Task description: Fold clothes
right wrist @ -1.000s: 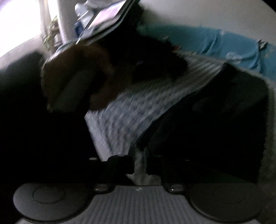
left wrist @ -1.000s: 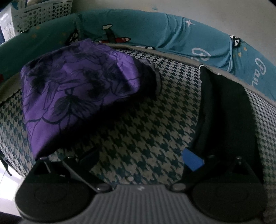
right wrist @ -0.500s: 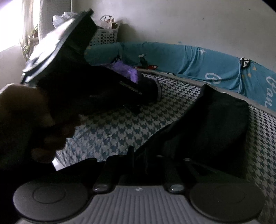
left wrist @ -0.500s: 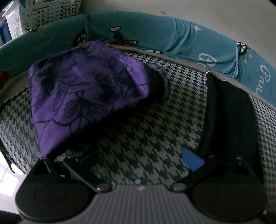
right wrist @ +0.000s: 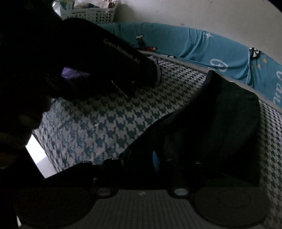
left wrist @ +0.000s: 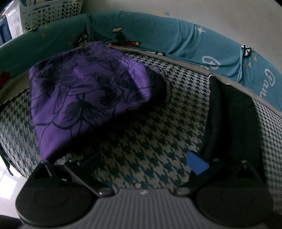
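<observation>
Left wrist view: left gripper point(left wrist: 143, 163) angled down, fingers spread, nothing between; purple garment point(left wrist: 84, 98) ahead-left, black garment point(left wrist: 230, 112) right, bare bedspread point(left wrist: 141, 137) between. Right wrist view: right gripper point(right wrist: 156, 162) opening, black garment point(right wrist: 211, 126) edge seemingly between the jaws.

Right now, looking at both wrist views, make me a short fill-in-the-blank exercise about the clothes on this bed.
1. The folded garment with the dark flower outlines is coloured ____.
2. The bed cover under the clothes carries a ____ pattern.
3. The black garment lies to the ____ of the flowered one in the left wrist view.
4. The white basket stands ____ the teal bumper.

Missing words: purple; houndstooth; right; behind
</observation>
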### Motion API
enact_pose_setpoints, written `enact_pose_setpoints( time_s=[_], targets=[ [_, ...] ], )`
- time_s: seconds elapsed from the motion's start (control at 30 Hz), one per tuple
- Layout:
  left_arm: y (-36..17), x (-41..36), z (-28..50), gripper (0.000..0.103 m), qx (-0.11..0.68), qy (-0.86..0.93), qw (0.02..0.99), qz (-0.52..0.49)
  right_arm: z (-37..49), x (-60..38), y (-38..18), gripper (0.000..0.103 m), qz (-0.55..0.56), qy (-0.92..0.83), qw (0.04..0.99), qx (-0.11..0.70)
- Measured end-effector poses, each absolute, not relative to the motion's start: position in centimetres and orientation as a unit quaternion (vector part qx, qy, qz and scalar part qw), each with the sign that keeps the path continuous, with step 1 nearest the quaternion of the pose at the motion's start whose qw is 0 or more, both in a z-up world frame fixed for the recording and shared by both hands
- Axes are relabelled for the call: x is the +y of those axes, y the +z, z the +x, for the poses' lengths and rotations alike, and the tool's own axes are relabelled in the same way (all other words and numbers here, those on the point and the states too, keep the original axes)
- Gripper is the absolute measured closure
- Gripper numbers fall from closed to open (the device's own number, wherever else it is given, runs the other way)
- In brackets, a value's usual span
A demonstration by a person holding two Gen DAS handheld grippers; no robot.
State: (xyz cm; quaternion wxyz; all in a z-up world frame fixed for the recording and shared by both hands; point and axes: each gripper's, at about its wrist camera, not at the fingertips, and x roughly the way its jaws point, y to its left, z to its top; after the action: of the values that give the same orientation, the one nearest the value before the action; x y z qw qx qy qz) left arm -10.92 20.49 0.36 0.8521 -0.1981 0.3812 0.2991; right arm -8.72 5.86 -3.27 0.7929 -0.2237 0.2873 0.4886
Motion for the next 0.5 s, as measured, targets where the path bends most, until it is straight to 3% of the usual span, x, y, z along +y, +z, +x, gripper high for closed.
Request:
enact_pose_setpoints(
  time_s=[0.13,0.5],
  targets=[
    [0.4,20.4,-10.9,0.0,0.381,0.299,0.852,-0.198,-8.3,5.8,-3.3,0.094,-0.209,0.478,0.801,0.295],
    [0.5,20.6,-11.0,0.0,0.38,0.299,0.852,-0.202,-8.4,6.4,-0.7,0.095,-0.134,0.502,0.805,0.286]
  ],
)
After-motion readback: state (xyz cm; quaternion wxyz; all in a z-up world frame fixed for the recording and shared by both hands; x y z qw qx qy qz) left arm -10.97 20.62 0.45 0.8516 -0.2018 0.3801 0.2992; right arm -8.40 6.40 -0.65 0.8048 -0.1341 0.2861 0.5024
